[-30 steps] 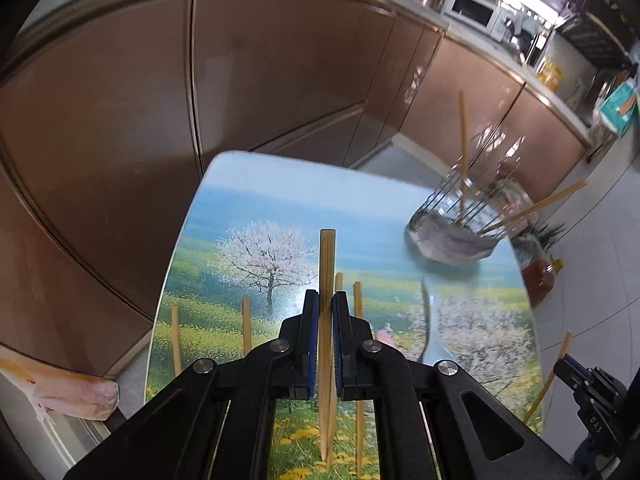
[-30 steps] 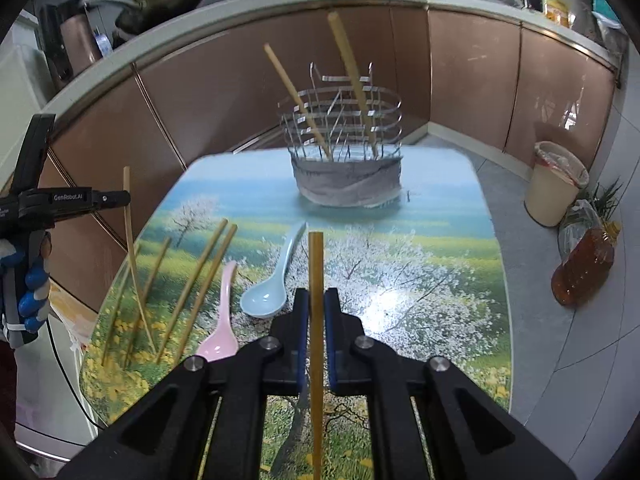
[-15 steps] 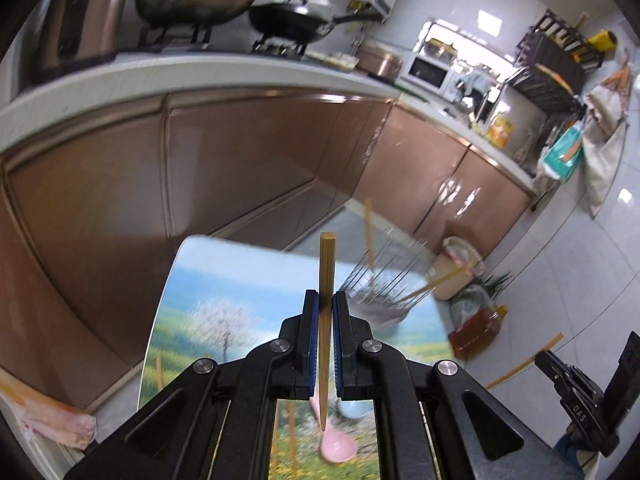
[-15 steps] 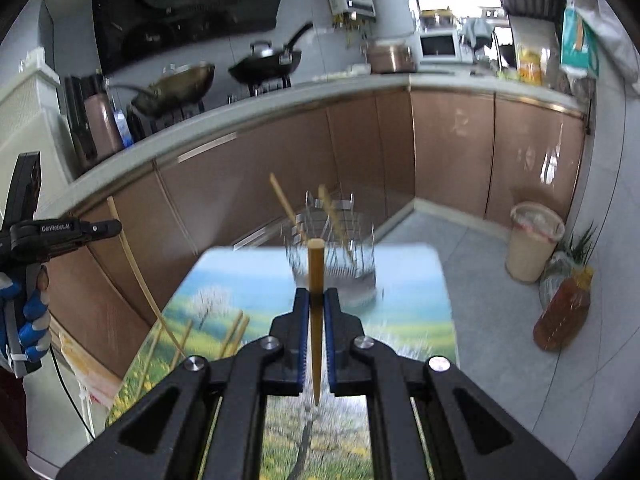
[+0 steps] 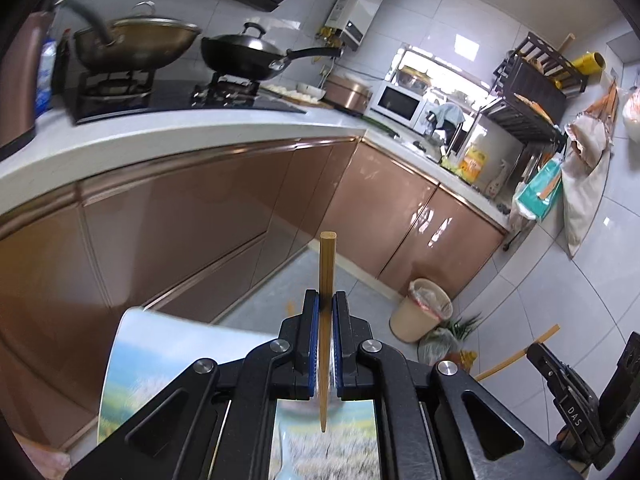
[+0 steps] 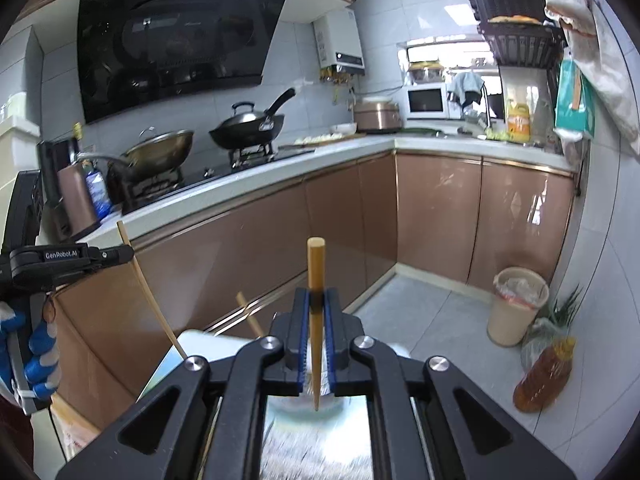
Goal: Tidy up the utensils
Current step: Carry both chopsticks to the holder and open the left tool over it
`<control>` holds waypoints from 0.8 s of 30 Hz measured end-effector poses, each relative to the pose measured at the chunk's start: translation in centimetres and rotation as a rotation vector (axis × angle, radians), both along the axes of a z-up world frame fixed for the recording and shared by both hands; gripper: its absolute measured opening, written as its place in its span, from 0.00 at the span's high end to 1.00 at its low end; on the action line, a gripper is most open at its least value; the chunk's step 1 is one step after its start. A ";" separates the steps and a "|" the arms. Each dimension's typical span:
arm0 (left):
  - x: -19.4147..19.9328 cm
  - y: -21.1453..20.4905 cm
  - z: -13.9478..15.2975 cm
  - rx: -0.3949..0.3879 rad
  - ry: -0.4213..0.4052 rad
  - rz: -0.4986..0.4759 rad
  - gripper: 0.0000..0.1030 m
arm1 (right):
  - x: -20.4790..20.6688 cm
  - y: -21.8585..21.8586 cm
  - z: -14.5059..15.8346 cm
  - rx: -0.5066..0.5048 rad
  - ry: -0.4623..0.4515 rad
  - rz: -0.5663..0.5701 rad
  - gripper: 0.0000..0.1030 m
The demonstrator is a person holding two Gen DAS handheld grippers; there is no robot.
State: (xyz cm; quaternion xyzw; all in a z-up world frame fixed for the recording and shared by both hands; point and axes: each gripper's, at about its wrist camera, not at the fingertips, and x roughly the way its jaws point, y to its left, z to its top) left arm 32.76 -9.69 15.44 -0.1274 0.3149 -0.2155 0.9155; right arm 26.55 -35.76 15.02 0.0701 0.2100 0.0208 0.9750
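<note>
My left gripper (image 5: 326, 300) is shut on a bamboo chopstick (image 5: 327, 264) that stands upright between the blue pads. My right gripper (image 6: 316, 300) is shut on another bamboo chopstick (image 6: 315, 268), also upright. Both grippers are raised and tilted up, above the far end of the table with the landscape print (image 5: 160, 344). The right gripper and its chopstick (image 5: 516, 354) show at the lower right of the left wrist view. The left gripper with its chopstick (image 6: 152, 300) shows at the left of the right wrist view. The wire utensil holder is hidden behind the jaws, one chopstick tip (image 6: 248, 314) sticks up.
Brown kitchen cabinets (image 6: 436, 220) run behind the table under a white counter (image 5: 180, 128) with two woks on a stove. A beige waste bin (image 6: 518, 304) and an oil bottle (image 6: 544, 376) stand on the tiled floor at the right.
Both grippers have lifted and tilted upward with their chopsticks. The table, spoons and loose chopsticks have dropped out of view; the utensil holder is now hidden under the jaws.
</note>
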 end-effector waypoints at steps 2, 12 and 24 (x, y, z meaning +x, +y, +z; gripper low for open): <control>1.4 -1.2 -0.1 0.003 -0.014 0.005 0.94 | 1.6 -0.4 0.1 0.005 -0.011 -0.002 0.94; 6.3 -6.4 -5.5 0.056 -0.064 0.016 0.94 | 9.8 -0.2 -4.6 0.038 0.016 0.033 0.94; 9.1 -8.9 -13.0 0.126 -0.031 0.018 0.94 | 12.8 -0.4 -13.6 0.079 0.139 0.057 0.94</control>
